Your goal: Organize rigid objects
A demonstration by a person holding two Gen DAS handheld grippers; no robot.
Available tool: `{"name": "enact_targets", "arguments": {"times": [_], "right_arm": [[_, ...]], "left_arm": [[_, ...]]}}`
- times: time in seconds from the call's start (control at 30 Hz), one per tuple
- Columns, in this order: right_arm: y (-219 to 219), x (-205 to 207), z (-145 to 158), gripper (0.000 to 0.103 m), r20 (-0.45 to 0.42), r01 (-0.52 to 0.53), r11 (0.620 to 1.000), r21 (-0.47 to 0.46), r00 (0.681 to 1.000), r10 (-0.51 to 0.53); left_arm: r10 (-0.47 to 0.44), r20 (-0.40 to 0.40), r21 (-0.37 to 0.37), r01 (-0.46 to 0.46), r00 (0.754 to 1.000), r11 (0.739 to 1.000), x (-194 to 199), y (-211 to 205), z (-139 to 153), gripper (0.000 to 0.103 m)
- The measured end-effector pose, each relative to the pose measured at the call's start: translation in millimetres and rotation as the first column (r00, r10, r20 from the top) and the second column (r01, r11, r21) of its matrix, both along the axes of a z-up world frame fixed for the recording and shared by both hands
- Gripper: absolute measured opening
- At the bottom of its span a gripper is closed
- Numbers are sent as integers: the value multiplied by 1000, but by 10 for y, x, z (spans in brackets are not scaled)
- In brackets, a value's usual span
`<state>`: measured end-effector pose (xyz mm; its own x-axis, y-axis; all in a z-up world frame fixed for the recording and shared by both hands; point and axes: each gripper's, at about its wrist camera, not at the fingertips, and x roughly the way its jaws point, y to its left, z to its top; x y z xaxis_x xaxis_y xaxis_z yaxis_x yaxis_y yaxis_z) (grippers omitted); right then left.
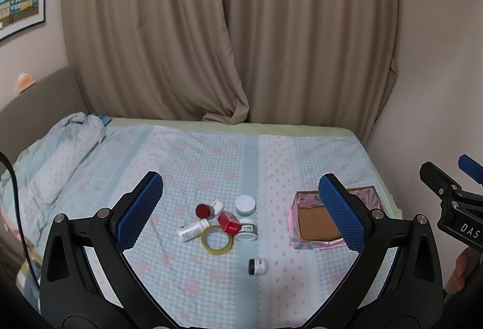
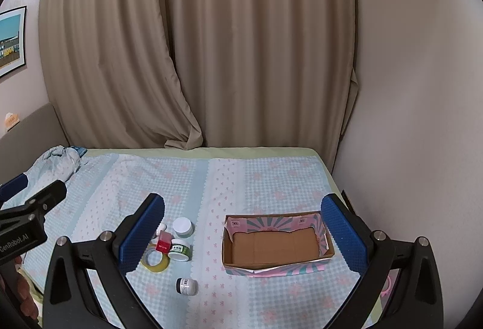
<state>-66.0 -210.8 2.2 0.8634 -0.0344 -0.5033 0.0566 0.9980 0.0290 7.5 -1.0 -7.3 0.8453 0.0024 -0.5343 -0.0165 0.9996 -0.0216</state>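
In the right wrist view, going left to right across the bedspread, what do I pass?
Yellow tape roll → small black-capped bottle → cardboard box, open and with nothing in it. The jars and red box above the tape roll overlap in a cluster, so I left them out.

You are looking at a pale blue checked bedspread (image 1: 211,166) with pink flower motifs and white dotted stripes. On it sit a red cube-shaped carton (image 1: 229,222), a yellowish translucent tape ring (image 1: 216,240), a white round-lidded jar (image 1: 245,204), a green-labelled white jar (image 1: 247,229), a red-capped cylinder (image 1: 203,210), a white printed bottle (image 1: 193,230) and a small black-capped white bottle (image 1: 258,266). Your open cardboard box (image 2: 276,244) is plain brown inside, with pink and teal sunburst stripes outside. Both grippers' pads (image 2: 142,233) are textured blue on black frames. Beige pleated curtains (image 1: 229,27) hang behind.
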Motion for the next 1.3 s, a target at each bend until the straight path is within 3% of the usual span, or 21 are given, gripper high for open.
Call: {"name": "enact_targets", "arguments": {"times": [1.3], "right_arm": [[78, 28, -4, 103, 4, -5, 1000, 6, 1000, 5]], "left_arm": [[-9, 11, -3, 9, 1000, 1000, -8, 21, -58, 103]]}}
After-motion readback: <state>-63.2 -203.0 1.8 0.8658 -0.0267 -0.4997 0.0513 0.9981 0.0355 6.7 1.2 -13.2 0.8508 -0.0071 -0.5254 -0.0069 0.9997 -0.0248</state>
